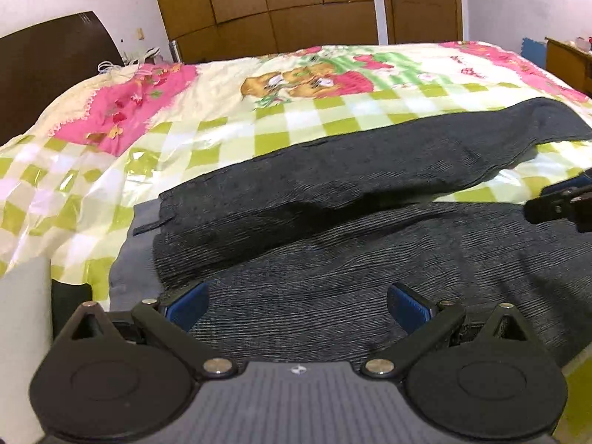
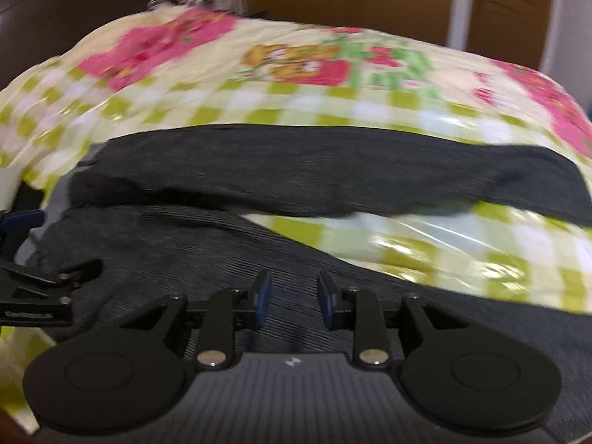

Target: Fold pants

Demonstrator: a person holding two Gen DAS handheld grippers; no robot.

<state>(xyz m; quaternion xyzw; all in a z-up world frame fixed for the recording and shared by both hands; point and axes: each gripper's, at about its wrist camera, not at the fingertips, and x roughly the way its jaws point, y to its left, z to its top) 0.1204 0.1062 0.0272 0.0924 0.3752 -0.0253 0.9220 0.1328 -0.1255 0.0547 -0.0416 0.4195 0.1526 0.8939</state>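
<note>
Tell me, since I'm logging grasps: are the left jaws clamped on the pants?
No: the left gripper has its jaws spread wide above the dark pants, with fabric showing untouched between them.

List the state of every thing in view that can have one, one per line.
pants: spread flat on the bed, legs apart in a V, not yet folded
left gripper: open wide, over the waist end, holding nothing
right gripper: open, narrower gap, over the near leg, holding nothing
bedspread: laid over the bed, wrinkled
door: closed
wardrobe: doors closed
</note>
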